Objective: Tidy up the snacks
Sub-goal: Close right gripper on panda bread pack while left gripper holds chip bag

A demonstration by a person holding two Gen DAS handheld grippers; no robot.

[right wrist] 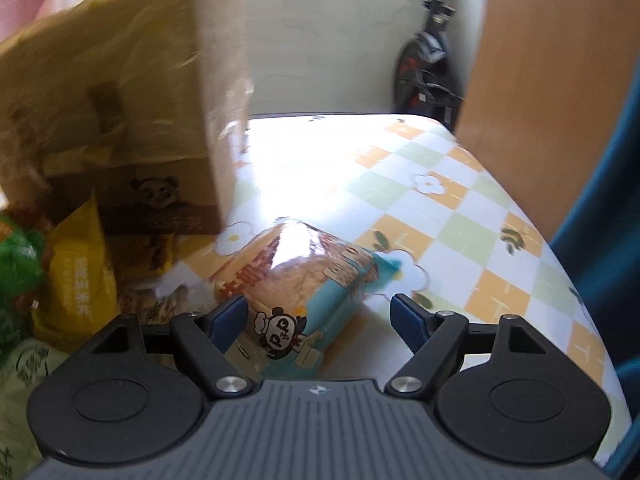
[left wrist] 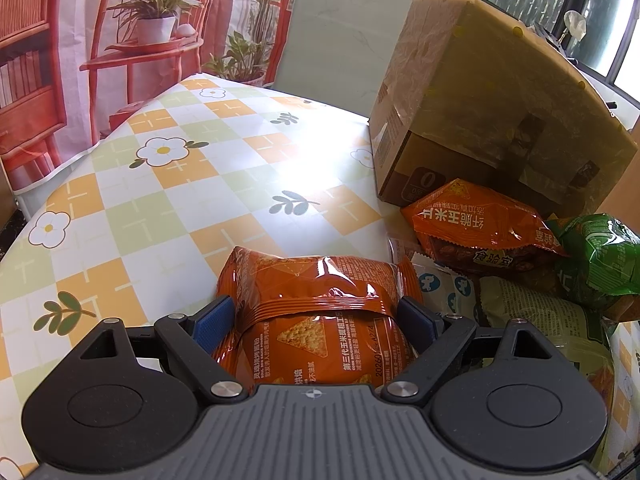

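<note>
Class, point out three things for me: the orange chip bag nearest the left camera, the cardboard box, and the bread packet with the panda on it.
Orange chip bag (left wrist: 316, 316): left wrist view, crimped seam across its middle.
Cardboard box (left wrist: 460, 92): left wrist view, its taped side.
Bread packet (right wrist: 304, 280): right wrist view, clear window over the loaf.

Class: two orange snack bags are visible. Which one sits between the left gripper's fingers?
The nearer orange chip bag, between the left gripper fingers; the other orange bag lies by the cardboard box.
</note>
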